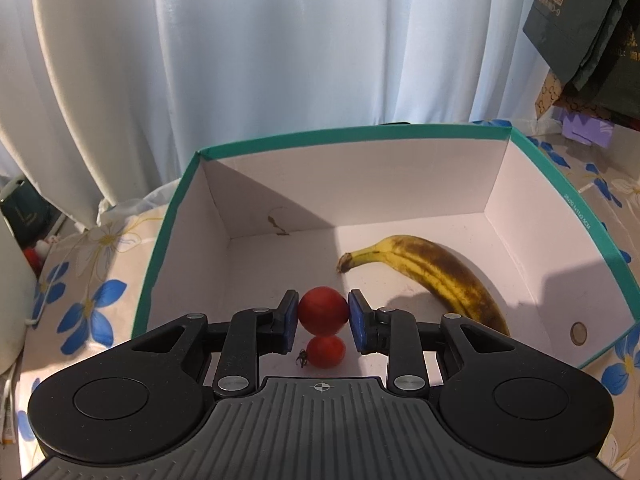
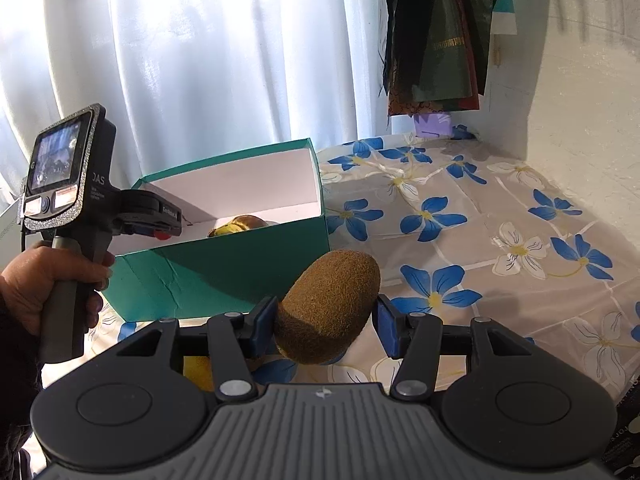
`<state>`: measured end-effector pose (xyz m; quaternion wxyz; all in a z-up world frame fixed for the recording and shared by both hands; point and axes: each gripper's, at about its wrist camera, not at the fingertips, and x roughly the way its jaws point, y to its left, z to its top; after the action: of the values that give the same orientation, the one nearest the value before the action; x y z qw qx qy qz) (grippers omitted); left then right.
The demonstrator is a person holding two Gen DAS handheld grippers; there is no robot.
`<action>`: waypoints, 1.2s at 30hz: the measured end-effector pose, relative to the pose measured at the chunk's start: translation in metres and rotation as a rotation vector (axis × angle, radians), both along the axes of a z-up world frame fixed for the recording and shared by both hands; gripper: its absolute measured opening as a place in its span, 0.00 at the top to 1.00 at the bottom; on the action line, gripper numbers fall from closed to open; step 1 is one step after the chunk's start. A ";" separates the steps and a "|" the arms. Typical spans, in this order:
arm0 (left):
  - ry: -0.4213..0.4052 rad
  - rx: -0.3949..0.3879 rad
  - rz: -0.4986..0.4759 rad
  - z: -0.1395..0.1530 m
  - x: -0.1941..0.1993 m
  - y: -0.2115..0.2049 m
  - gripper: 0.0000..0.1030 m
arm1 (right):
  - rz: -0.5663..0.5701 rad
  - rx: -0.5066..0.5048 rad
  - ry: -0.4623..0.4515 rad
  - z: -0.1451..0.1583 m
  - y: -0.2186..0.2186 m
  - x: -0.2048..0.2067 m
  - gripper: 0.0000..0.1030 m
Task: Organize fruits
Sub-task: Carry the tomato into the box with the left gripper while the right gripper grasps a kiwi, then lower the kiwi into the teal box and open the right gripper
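A red cherry tomato (image 1: 323, 311) sits pinched between the blue pads (image 1: 291, 322) of the left claw (image 1: 323, 316), which is narrow and closed on it, held over the inside of a teal box (image 1: 576, 216) with a white lining. Directly below it in the left wrist view, a second cherry tomato (image 1: 327, 352) lies on the box floor, with a small dark stem piece (image 1: 302, 358) just beside it. A spotted, browning banana (image 1: 432, 276) lies on the box floor to the right, apart from the tomatoes, its stem end pointing toward the middle of the box.

The right claw (image 2: 326, 320) grips a fuzzy brown kiwi (image 2: 328, 308) between its blue pads (image 2: 387, 330), the fruit tilted and held above the surface (image 2: 500, 200), which is covered by a cloth printed with blue and white flowers. From this view the box stands to the left on the same cloth, the banana showing over its near wall. A person's hand (image 2: 48, 284) holds the handle of the left claw at the box's near left corner. White curtains (image 2: 200, 60) hang behind, and dark bags (image 2: 436, 40) hang at upper right.
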<state>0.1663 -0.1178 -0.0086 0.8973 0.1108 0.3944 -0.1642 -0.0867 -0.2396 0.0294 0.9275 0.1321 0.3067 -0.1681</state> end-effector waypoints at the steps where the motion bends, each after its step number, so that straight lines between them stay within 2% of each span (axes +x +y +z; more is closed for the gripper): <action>1: 0.003 0.007 -0.002 -0.002 0.000 -0.001 0.69 | 0.001 -0.002 -0.002 0.000 -0.001 0.002 0.50; 7: 0.029 -0.001 0.013 -0.008 0.007 0.000 0.64 | 0.008 -0.013 -0.019 0.005 -0.002 0.011 0.50; 9: 0.028 0.002 0.018 -0.009 0.008 0.002 0.57 | 0.011 -0.014 -0.024 0.007 -0.002 0.014 0.50; 11: 0.017 -0.004 0.033 -0.006 0.007 0.006 0.26 | 0.017 -0.020 -0.028 0.009 -0.002 0.017 0.50; 12: 0.004 -0.016 0.032 -0.002 0.005 0.009 0.23 | 0.018 -0.023 -0.030 0.010 -0.002 0.018 0.50; 14: -0.013 -0.029 0.031 0.006 -0.001 0.013 0.03 | 0.023 -0.031 -0.032 0.012 -0.003 0.021 0.50; 16: -0.034 -0.052 0.041 0.017 -0.010 0.021 0.03 | 0.025 -0.039 -0.037 0.014 -0.004 0.025 0.50; 19: -0.051 -0.140 0.039 0.040 -0.025 0.037 0.02 | 0.032 -0.051 -0.045 0.017 -0.005 0.030 0.50; 22: -0.076 -0.187 0.085 0.057 -0.044 0.058 0.00 | 0.038 -0.062 -0.058 0.021 -0.006 0.035 0.50; 29: -0.013 -0.290 0.185 0.057 -0.070 0.101 0.00 | 0.076 -0.094 -0.057 0.026 -0.006 0.050 0.50; 31: 0.007 -0.288 0.201 0.054 -0.074 0.106 0.00 | 0.086 -0.095 -0.055 0.026 -0.006 0.057 0.50; 36: 0.014 -0.217 0.224 0.047 -0.086 0.114 0.00 | 0.120 -0.097 -0.056 0.028 -0.007 0.075 0.50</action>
<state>0.0798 -0.0035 0.0387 0.9139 -0.0325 0.3905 -0.1057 -0.0112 -0.2467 0.0574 0.9494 0.0733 0.2795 -0.1231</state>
